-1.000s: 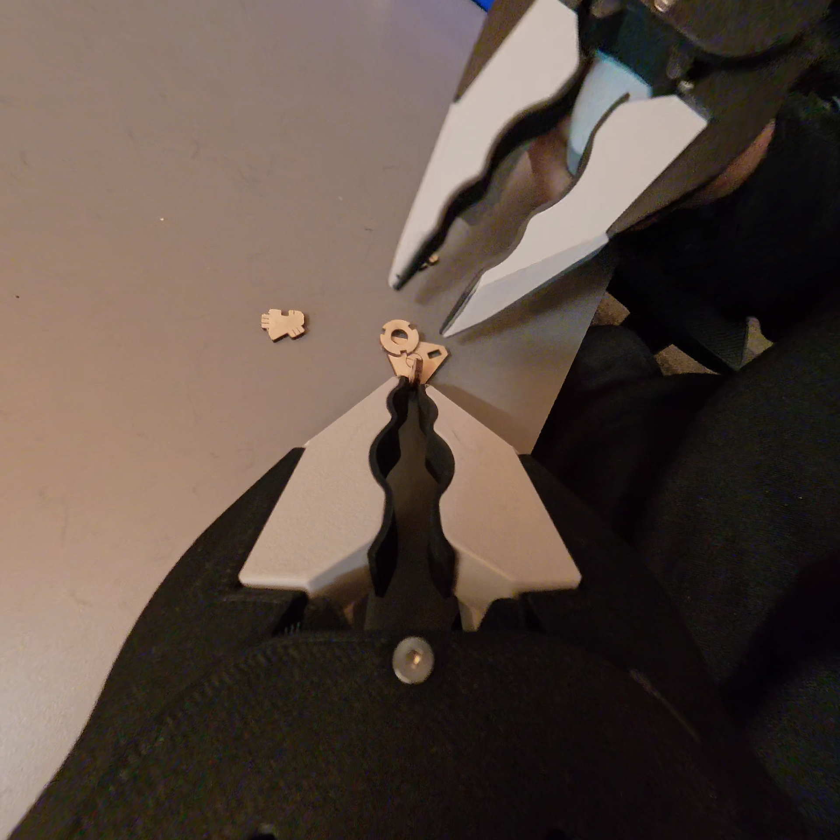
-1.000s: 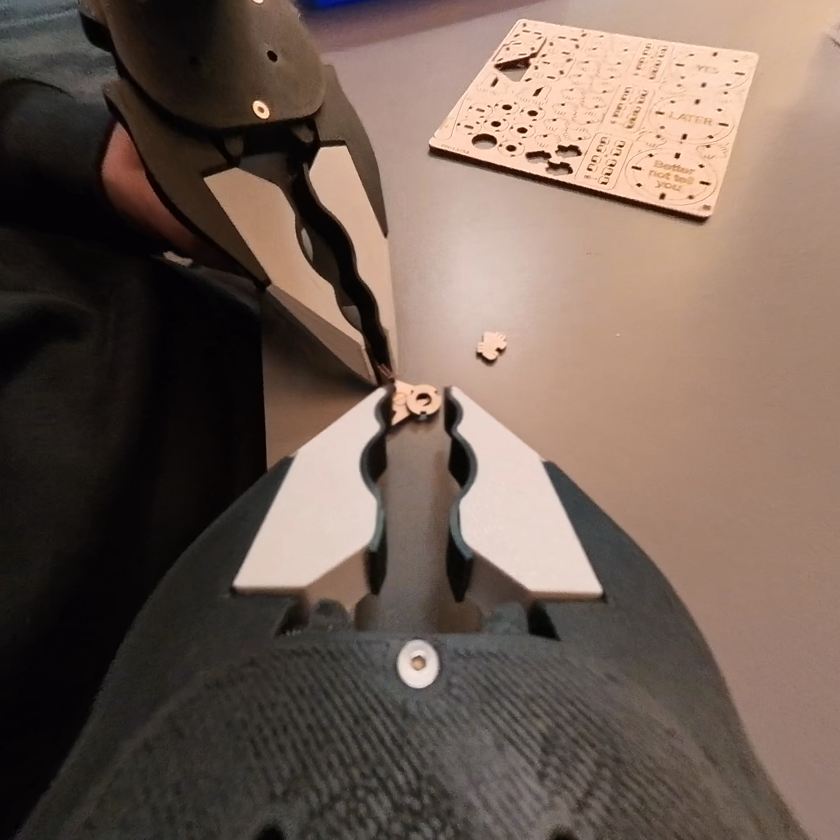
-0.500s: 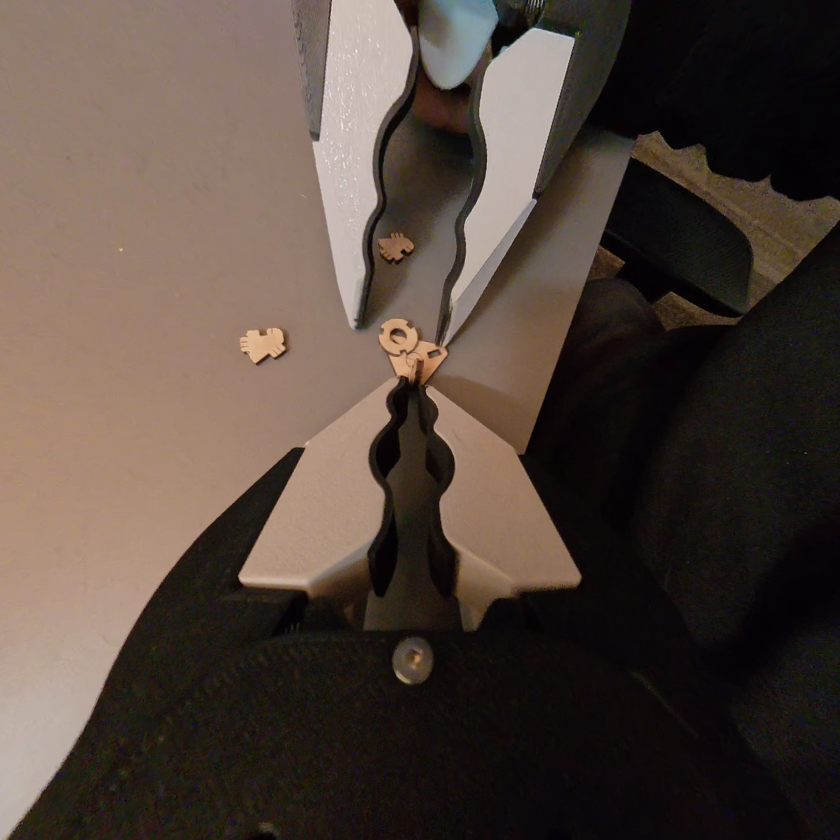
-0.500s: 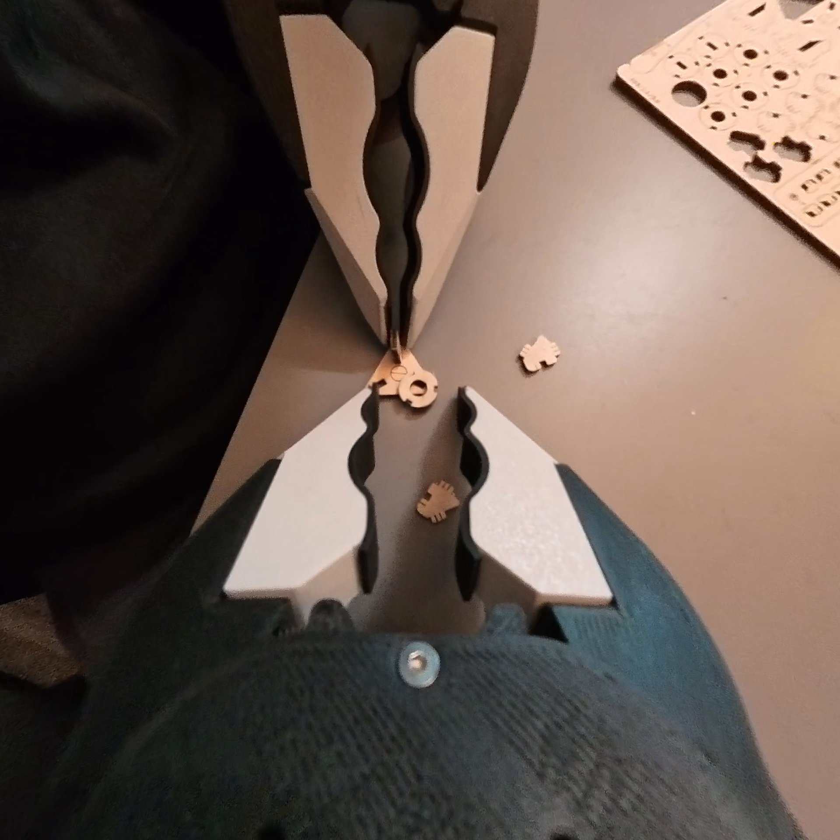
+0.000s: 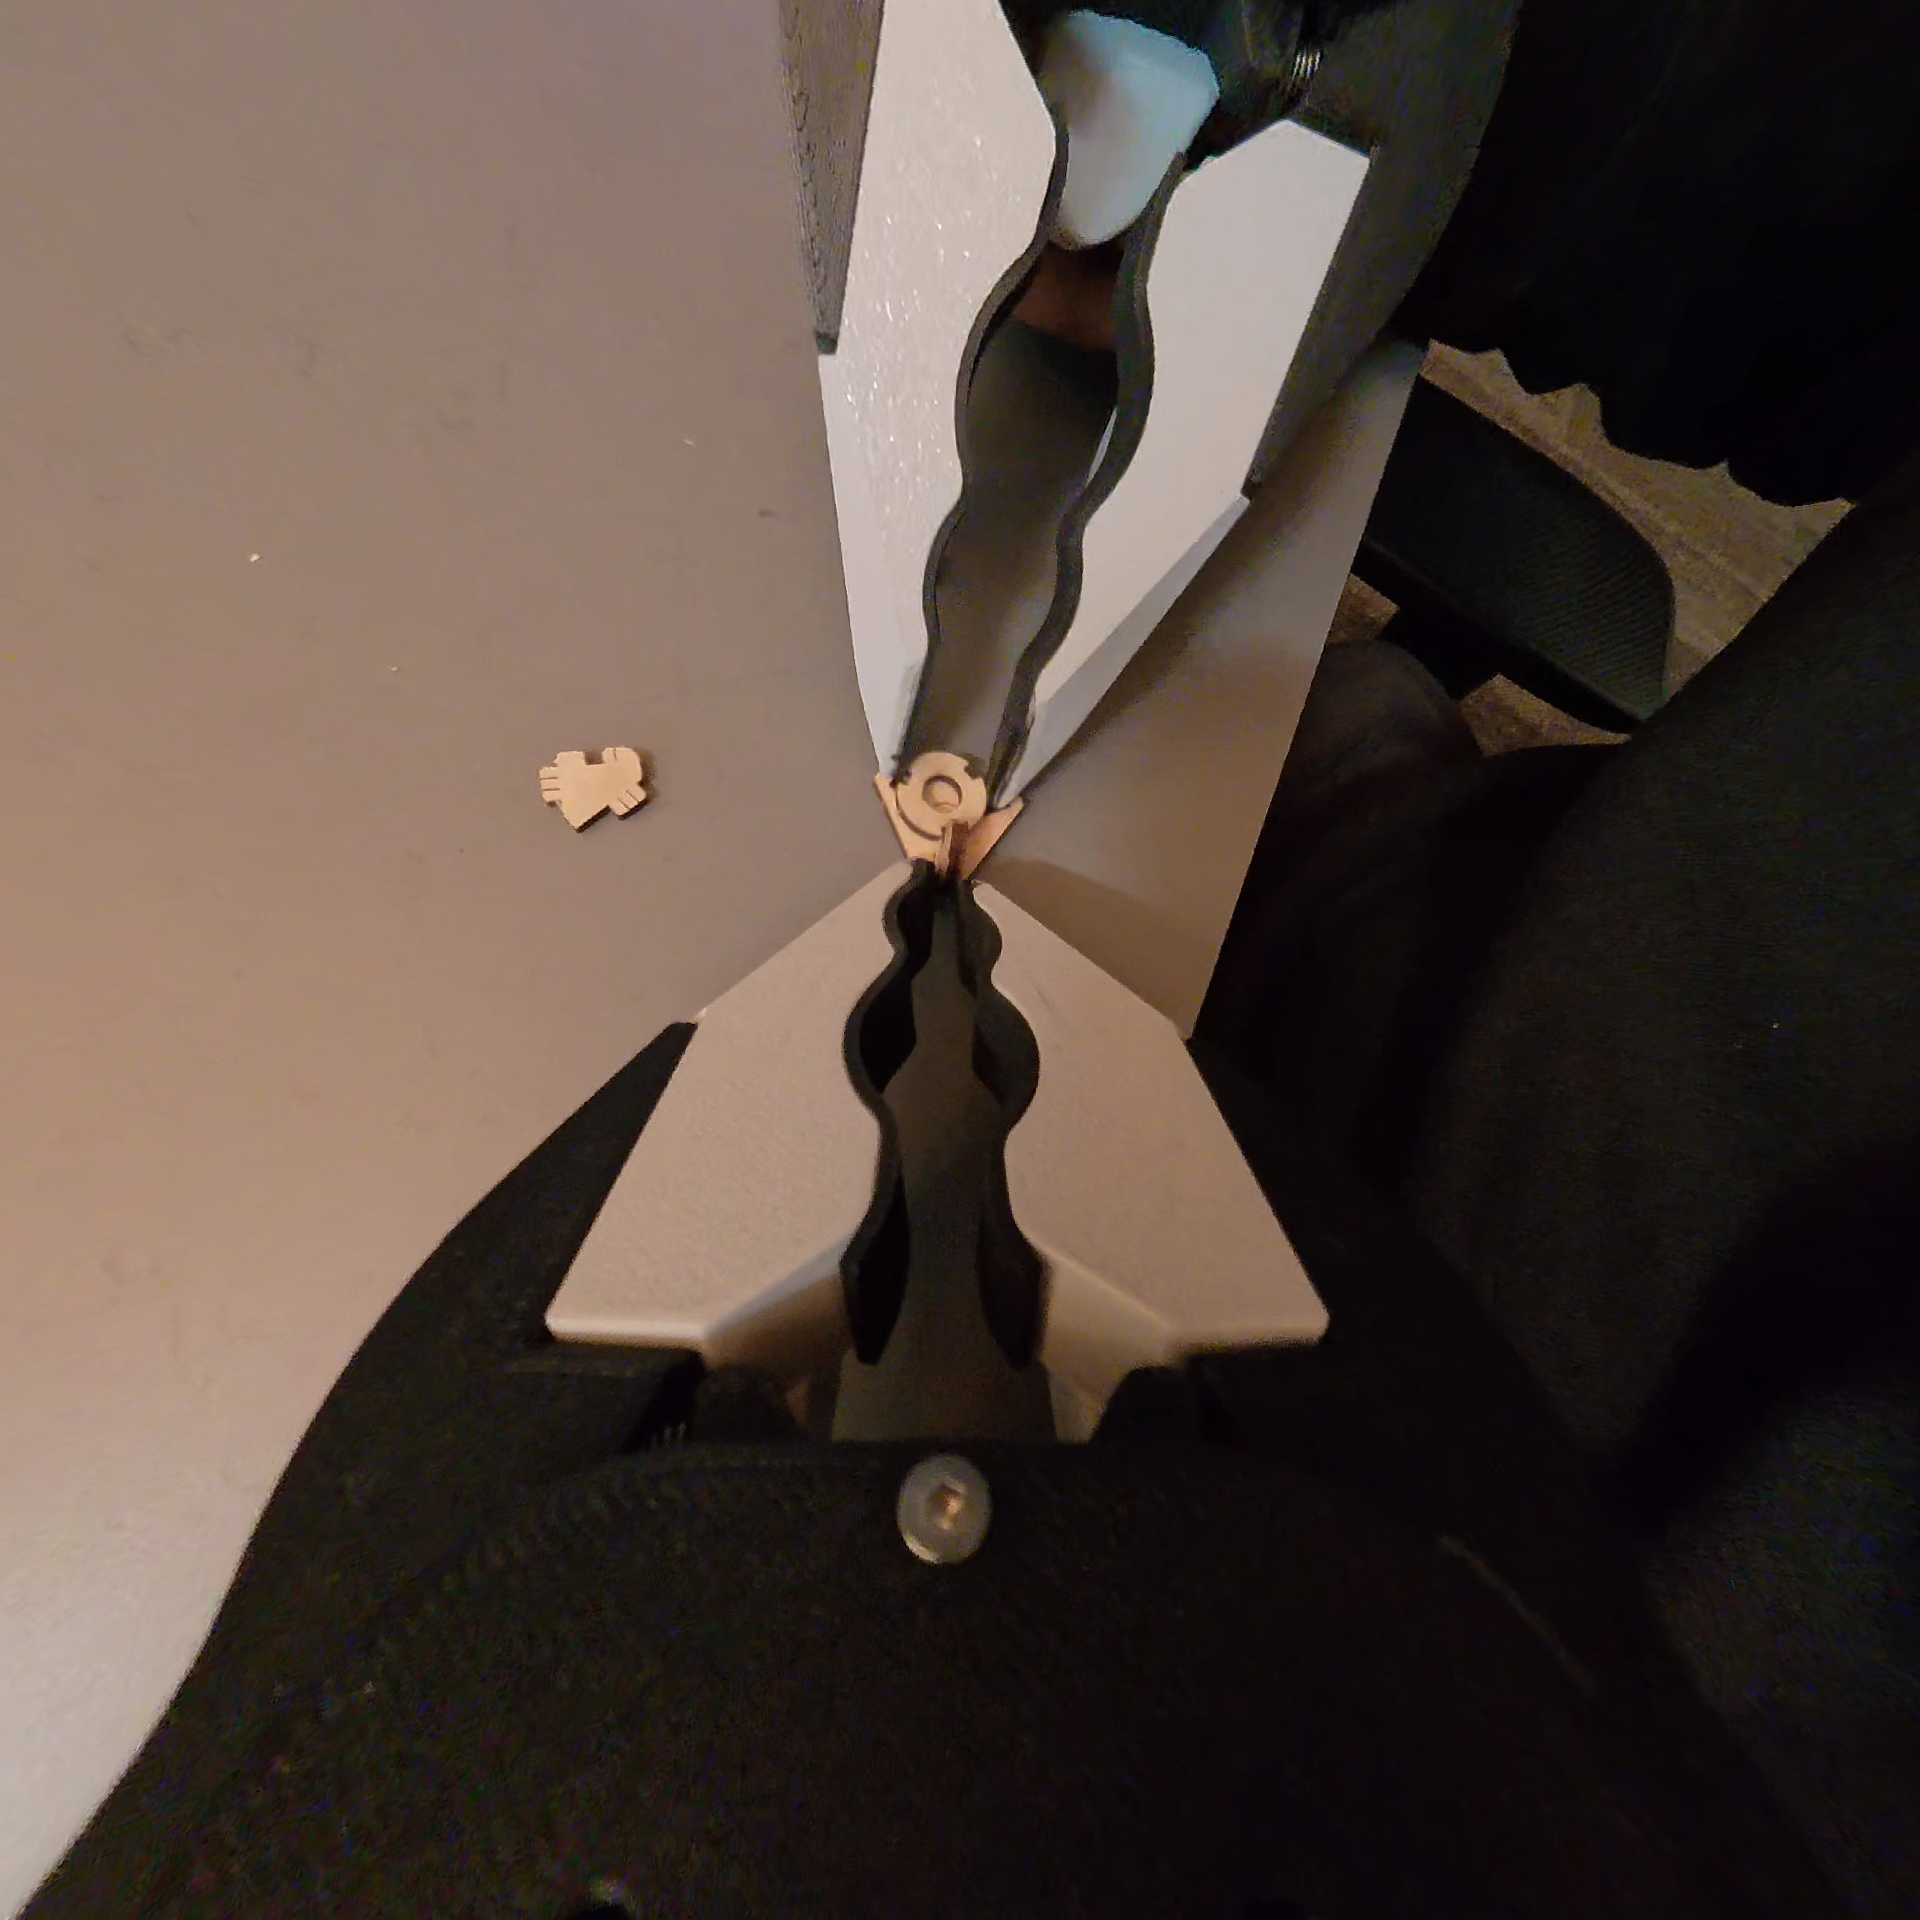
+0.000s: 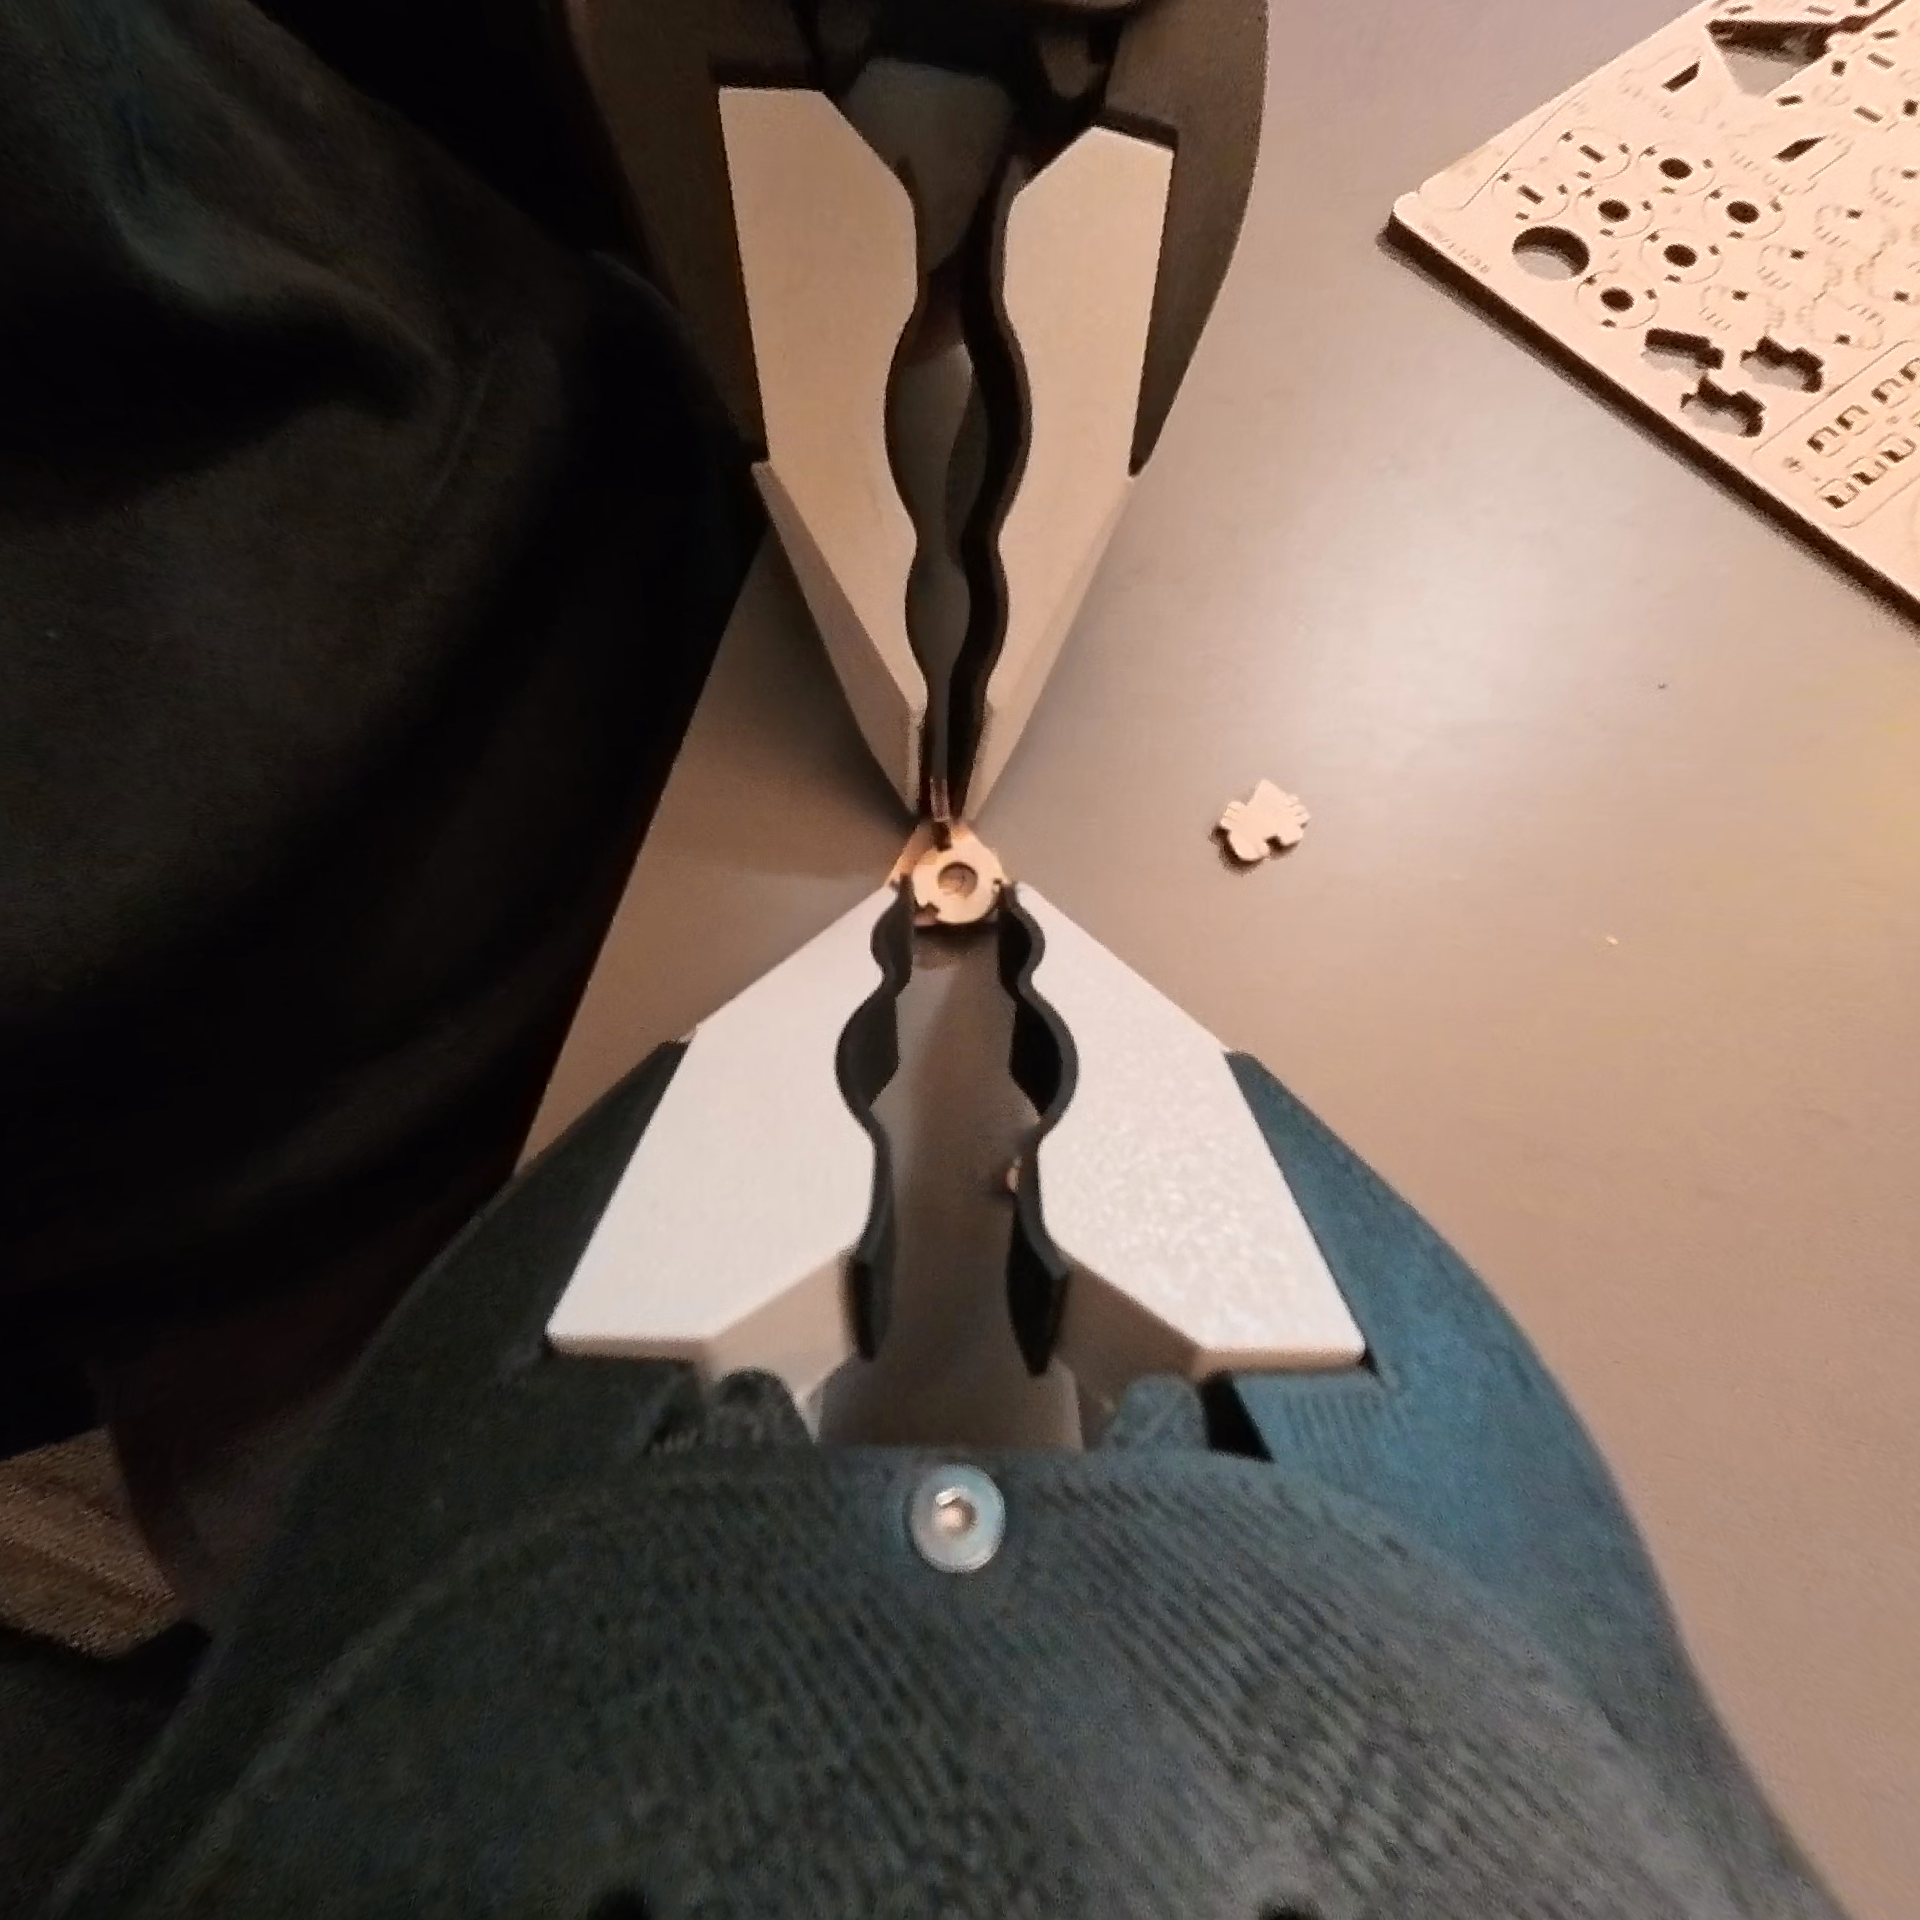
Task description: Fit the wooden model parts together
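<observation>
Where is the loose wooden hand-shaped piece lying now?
The hand-shaped piece lies flat on the grey table, left of both grippers' tips in the left wrist view.

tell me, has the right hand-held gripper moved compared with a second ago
Yes. In the left wrist view the right hand-held gripper has swung from off to the right to directly opposite, closing on the round wooden piece on the table.

No writing can be read; wooden sheet (image 6: 1714, 260) markings too blurred.
</observation>
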A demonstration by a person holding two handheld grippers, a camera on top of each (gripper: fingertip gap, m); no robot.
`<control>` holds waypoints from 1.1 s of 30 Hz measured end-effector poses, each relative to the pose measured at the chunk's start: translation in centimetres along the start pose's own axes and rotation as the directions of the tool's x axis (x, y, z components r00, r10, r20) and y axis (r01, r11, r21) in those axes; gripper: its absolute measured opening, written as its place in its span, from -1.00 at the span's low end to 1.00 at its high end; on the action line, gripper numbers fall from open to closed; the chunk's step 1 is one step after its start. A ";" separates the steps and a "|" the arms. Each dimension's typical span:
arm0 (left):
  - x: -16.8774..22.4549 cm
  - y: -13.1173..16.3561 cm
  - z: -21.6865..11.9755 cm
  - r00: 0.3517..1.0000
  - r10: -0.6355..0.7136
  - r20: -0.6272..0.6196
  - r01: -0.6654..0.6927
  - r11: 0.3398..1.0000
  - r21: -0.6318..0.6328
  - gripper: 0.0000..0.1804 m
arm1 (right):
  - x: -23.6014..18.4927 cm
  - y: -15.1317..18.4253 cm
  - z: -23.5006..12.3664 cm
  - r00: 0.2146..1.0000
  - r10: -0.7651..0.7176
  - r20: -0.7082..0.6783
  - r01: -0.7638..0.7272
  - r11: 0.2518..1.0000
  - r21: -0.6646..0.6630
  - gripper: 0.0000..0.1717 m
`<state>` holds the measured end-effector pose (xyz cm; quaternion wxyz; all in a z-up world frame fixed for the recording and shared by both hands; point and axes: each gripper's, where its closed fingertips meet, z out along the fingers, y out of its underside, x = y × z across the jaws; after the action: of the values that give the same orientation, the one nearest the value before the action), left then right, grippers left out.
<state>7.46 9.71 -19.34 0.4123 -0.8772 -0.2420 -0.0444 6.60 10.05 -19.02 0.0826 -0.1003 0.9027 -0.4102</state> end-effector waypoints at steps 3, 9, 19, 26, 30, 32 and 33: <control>0.0 0.0 0.0 1.000 0.000 -0.001 0.000 1.000 -0.006 -0.98 | 0.0 0.0 0.0 1.000 0.013 0.004 -0.013 1.000 0.012 -0.84; 0.0 0.0 0.0 1.000 -0.005 0.000 0.005 1.000 -0.015 -0.98 | 0.0 -0.1 -0.1 1.000 0.002 -0.001 -0.002 1.000 0.022 -0.84; 0.1 -0.1 0.1 1.000 0.006 0.009 -0.006 1.000 -0.030 -0.98 | 0.1 -0.2 -0.6 1.000 0.020 -0.001 -0.020 0.999 0.048 -0.84; 0.1 -0.1 0.1 1.000 0.003 0.008 -0.003 1.000 -0.028 -0.98 | 0.1 0.0 -0.3 1.000 0.022 -0.011 -0.021 0.999 0.024 -0.84; 0.1 -0.1 0.1 1.000 -0.004 0.009 0.004 1.000 -0.028 -0.98 | 0.0 -0.1 -0.4 1.000 0.027 -0.002 -0.026 0.999 0.033 -0.84; 0.1 -0.1 0.1 1.000 -0.003 0.012 0.003 1.000 -0.030 -0.98 | -0.1 -0.1 -0.3 1.000 0.026 -0.003 -0.025 0.999 0.028 -0.84; 0.1 -0.1 0.1 1.000 -0.002 0.014 0.002 1.000 -0.031 -0.98 | -0.1 0.0 -0.2 1.000 0.026 -0.003 -0.025 0.999 0.024 -0.84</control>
<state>7.46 9.90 -19.34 0.3968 -0.8836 -0.2450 -0.0422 6.64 10.23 -18.84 0.0875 -0.0871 0.8990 -0.4201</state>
